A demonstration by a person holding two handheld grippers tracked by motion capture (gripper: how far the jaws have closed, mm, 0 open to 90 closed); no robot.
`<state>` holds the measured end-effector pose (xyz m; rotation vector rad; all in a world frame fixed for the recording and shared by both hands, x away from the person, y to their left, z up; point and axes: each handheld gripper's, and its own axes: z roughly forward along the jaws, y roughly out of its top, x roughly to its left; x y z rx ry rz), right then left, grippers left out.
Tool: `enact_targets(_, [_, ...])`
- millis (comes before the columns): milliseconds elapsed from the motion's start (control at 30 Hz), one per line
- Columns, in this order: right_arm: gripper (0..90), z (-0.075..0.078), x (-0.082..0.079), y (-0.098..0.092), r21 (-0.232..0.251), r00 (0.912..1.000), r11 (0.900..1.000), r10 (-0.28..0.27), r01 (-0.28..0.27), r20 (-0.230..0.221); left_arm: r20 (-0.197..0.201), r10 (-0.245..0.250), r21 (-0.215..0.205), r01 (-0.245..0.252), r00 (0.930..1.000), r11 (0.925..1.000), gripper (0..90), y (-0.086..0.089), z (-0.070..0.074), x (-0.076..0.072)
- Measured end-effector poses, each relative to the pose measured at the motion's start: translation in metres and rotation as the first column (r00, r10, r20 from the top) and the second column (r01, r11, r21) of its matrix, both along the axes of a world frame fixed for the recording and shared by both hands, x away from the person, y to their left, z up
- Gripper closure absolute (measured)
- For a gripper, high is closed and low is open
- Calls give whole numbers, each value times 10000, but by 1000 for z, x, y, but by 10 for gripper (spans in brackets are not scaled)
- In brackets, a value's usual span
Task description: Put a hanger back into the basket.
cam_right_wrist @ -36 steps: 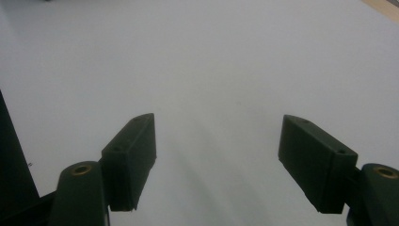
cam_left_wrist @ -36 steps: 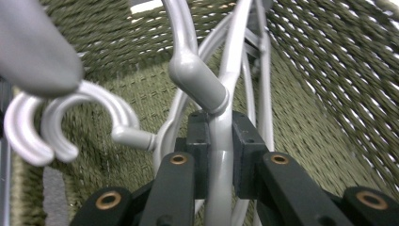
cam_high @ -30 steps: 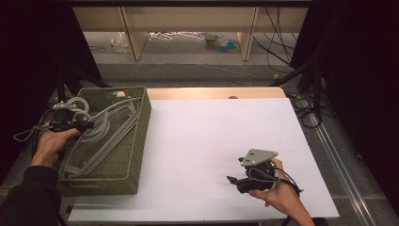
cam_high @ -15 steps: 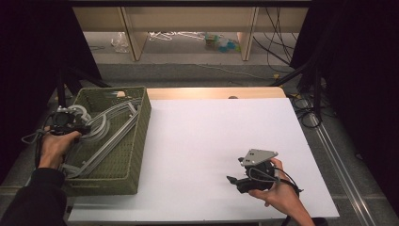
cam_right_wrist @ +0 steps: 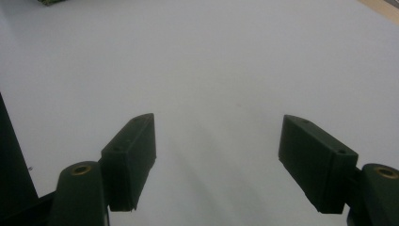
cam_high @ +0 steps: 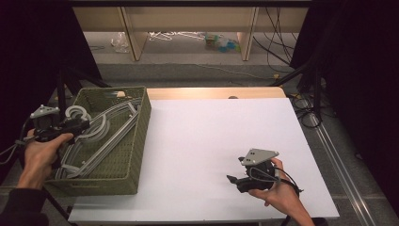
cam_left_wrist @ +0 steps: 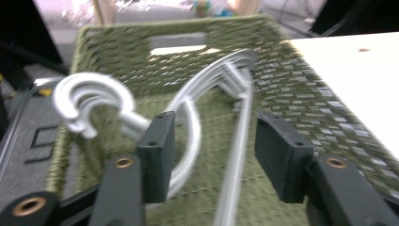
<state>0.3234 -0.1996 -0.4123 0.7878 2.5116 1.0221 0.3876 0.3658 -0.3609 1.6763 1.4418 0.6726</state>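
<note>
One woven green basket (cam_high: 134,141) at left edge of white table (cam_high: 221,136). Grey hangers (cam_high: 101,134) stacked inside basket: several, exact count unclear; at least three hooks (cam_left_wrist: 91,106) overlap. Two handheld grippers: left gripper (cam_high: 80,125) over basket, right gripper (cam_high: 231,179) well right of basket.

Left gripper (cam_high: 70,126): black body, grey three-cornered plate on top, trailing cable, blocky black jaws on arms with brass-coloured rivets. Right gripper (cam_high: 234,179): same build, black cable looped beside its plate. Person: dark sleeve behind the left gripper.
</note>
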Motion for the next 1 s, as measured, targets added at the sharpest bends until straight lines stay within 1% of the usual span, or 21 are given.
enact_targets(33, [286,0,0,0,0,10000,10000,0,0,0,131,-135,-71,136,9998,9999,472,-4,2,-5])
enact_targets(100, [285,0,0,0,23,10000,10000,7,-7,2,416,-368,-225,377,9985,9990,432,-13,4,-16])
enact_targets(200, [284,-1,0,1,106,10000,9999,-79,80,-57,756,-859,-288,883,9934,9957,411,-28,5,-29])
enact_targets(233, [282,-1,0,1,57,10000,10000,10,-10,-33,834,-1013,-427,1051,9914,9935,400,-34,6,-33])
enact_targets(267, [282,-2,0,1,75,10000,10000,3,-3,-38,976,-1105,-688,1175,9891,9907,387,-39,6,-36])
enact_targets(300, [282,-2,0,2,94,10000,10000,-3,4,-57,1089,-1188,-957,1294,9869,9870,372,-44,7,-40])
enact_targets(333, [281,-2,0,2,135,10000,9999,-34,34,-42,1213,-1328,-1101,1463,9837,9831,365,-50,7,-43])
enact_targets(367, [280,-2,0,2,171,10000,9998,-53,54,-52,1408,-1410,-1193,1582,9800,9802,365,-57,6,-46])
enact_targets(400, [277,-2,0,2,204,10000,9998,5,-3,-64,1582,-1793,-1107,1979,9710,9740,352,-72,4,-52])
enact_targets(433, [276,-2,0,1,252,10000,9997,-38,40,-79,1582,-1793,-1107,1979,9710,9740,344,-72,4,-52])
enact_targets(500, [273,-3,1,1,262,10000,9996,-51,50,28,1711,-2161,-986,2349,9613,9670,335,-85,1,-57])
enact_targets(533, [273,-3,1,1,269,10000,9996,-49,49,26,1764,-2386,-892,2569,9550,9623,325,-93,-1,-60])
enact_targets(567, [267,-3,1,0,310,10000,9995,-60,60,5,1782,-2510,-839,2689,9514,9595,309,-98,-3,-61])
enact_targets(600, [265,-3,1,0,355,9999,9993,-113,115,-44,1788,-2736,-755,2904,9451,9539,298,-103,-4,-63])
enact_targets(633, [265,-3,1,0,355,9999,9993,-113,115,-44,1678,-2890,-709,3039,9425,9501,298,-107,-6,-64])
enact_targets(733, [259,-3,1,1,387,9999,9992,-131,131,2,1735,-3159,-797,3330,9328,9396,275,-118,-9,-67])
enact_targets(767, [258,-3,1,0,364,10000,9993,-77,75,37,1777,-3267,-795,3445,9283,9354,271,-121,-10,-68])
enact_targets(800, [254,-3,1,1,373,10000,9993,-90,89,24,1890,-3395,-750,3583,9214,9306,265,-128,-12,-70])
enact_targets(833, [254,-3,1,1,373,10000,9993,-90,89,24,1890,-3395,-750,3583,9214,9306,262,-128,-12,-70])
enact_targets(900, [252,-3,1,1,397,9999,9992,-79,75,94,1919,-3597,-769,3793,9131,9220,255,-133,-12,-73])
enact_targets(1000, [247,-4,1,1,397,9999,9992,-94,91,79,1962,-3839,-746,4041,9023,9117,243,-142,-14,-76])
